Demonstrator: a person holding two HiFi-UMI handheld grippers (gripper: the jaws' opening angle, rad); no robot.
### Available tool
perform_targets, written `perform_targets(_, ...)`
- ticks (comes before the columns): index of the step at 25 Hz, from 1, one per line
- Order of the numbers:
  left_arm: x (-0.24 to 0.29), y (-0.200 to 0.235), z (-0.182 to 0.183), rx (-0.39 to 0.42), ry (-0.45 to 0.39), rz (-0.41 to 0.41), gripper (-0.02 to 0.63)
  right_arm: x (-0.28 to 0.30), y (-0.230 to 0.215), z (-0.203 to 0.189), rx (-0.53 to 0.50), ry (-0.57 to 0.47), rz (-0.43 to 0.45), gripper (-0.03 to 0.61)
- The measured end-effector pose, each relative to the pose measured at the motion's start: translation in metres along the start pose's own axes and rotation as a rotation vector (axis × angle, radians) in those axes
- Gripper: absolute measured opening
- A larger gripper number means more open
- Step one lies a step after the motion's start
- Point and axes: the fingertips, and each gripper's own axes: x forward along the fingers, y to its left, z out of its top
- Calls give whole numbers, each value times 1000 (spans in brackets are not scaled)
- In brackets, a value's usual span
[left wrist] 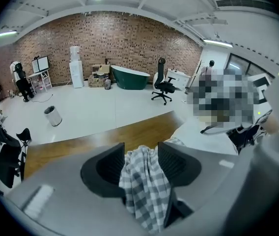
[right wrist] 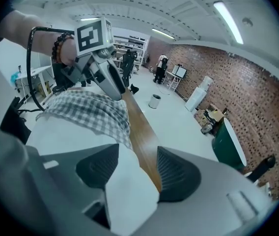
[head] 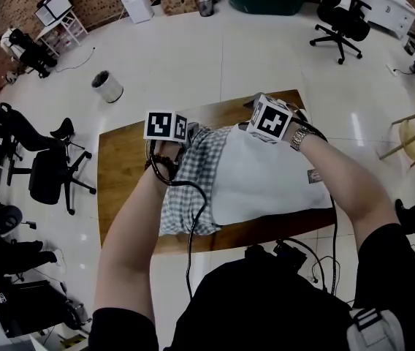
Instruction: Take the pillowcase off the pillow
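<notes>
pillowcase (head: 207,159): matt cloth | pillow (head: 266,181): smooth cloth | table (head: 120,167): glossy wood

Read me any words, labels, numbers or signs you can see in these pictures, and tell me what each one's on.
No text is legible anywhere.
On the left marker cube and right marker cube: black-and-white square patterns, no letters or digits.
On the white pillow, a small tag: too small to read.

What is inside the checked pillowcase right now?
The white pillow lies mostly bare on the table; only its left end in the head view goes into the checked pillowcase. How far it reaches inside is hidden by the bunched cloth.
</notes>
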Motion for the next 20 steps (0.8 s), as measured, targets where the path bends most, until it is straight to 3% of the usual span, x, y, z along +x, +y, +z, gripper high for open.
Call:
perform_targets(3,22,2,12,8,50,-16,224,9,-16,1,25,-5,43,252)
perform_targets(8,60,9,14,40,161,-30,236,29,-17,0,116,-16,186,287)
perform_targets(13,95,21,9,59,283,-23,238,48,-29,-15,127,40,253,300)
perform_targets(20,119,33,-7,62,434,-36,236,71,-27,-31,185,109,360,276)
